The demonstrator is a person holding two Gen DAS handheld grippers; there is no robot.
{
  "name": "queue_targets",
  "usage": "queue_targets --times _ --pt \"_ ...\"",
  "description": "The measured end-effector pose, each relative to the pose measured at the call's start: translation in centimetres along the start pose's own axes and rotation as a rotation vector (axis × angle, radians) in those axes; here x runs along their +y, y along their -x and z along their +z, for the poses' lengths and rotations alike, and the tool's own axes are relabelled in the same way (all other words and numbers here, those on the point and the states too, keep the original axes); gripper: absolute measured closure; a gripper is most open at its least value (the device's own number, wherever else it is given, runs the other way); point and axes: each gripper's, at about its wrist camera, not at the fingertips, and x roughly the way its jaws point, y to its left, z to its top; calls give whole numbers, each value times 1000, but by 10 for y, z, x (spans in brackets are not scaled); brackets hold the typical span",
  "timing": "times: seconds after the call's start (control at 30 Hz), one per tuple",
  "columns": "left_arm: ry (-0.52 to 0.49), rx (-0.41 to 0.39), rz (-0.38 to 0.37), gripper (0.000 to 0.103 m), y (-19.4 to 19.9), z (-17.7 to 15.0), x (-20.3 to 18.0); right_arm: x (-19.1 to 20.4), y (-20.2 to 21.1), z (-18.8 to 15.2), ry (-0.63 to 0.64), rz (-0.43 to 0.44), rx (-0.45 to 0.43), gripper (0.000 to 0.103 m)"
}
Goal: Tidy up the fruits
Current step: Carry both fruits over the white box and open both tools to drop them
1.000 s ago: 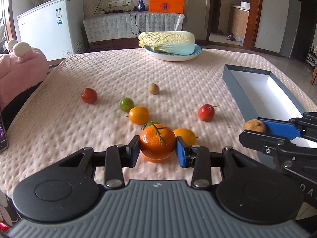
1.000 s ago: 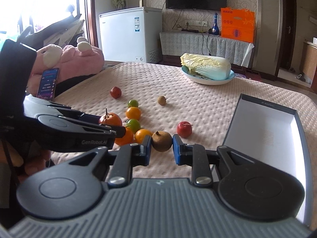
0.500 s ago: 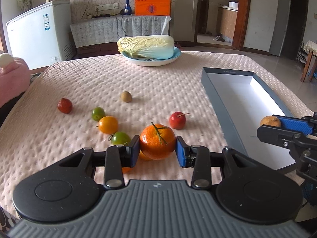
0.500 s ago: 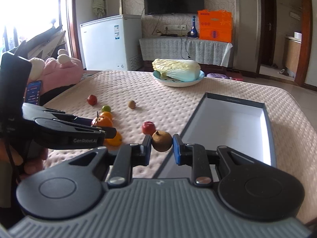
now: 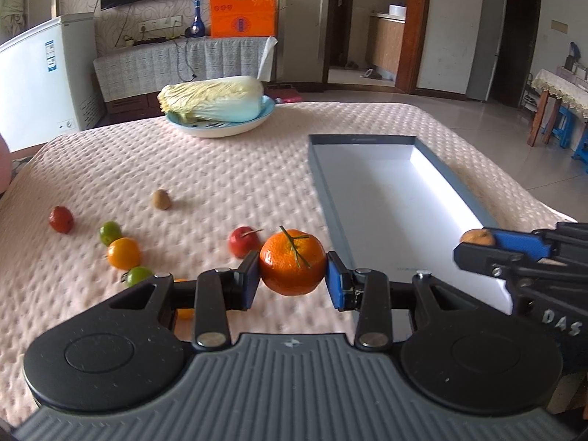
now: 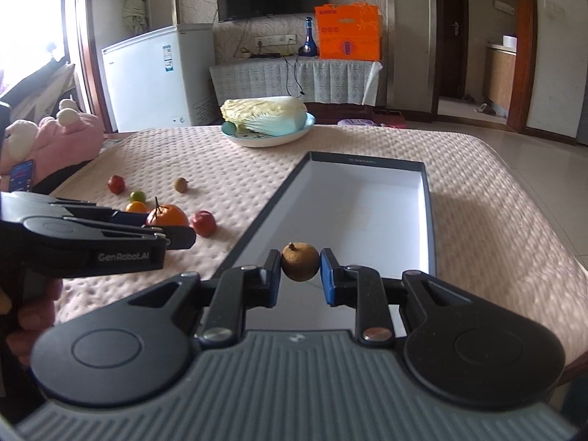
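Note:
My left gripper (image 5: pixel 293 280) is shut on an orange tangerine (image 5: pixel 292 261) with a green stem, held above the pink bedspread just left of the grey box (image 5: pixel 389 198). My right gripper (image 6: pixel 300 271) is shut on a small brown fruit (image 6: pixel 300 266) and holds it over the near end of the box (image 6: pixel 367 213), whose white inside is bare. Loose on the spread lie a red apple (image 5: pixel 242 241), an orange fruit (image 5: pixel 123 253), two green fruits (image 5: pixel 110 232), a red fruit (image 5: pixel 61 219) and a brown kiwi (image 5: pixel 161 199).
A blue plate (image 5: pixel 220 126) with a napa cabbage (image 5: pixel 211 99) stands at the far side of the bed. A pink plush toy (image 6: pixel 70 139) and a phone (image 6: pixel 21 173) lie at the left edge. A white freezer (image 6: pixel 158 77) stands behind.
Both grippers have moved right with their fruits. The right gripper now hangs over the box's near end; the left gripper has come up to the box's left wall.

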Motion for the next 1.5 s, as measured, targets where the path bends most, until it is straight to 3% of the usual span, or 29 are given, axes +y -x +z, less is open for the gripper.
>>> queue_targets --times 0.33,1.07,1.23,1.5 --pt "-21 -13 -62 60 -21 13 -35 -13 -1 -8 -4 -48 43 77" --pt "-15 73 -115 58 -73 21 -67 -25 -6 -16 -25 -73 95 77" --pt "-22 32 -118 34 -66 22 -67 -26 -9 -16 -31 -85 102 77" --pt "-10 1 -126 33 -53 24 -60 -28 -22 -13 -46 -115 104 77"
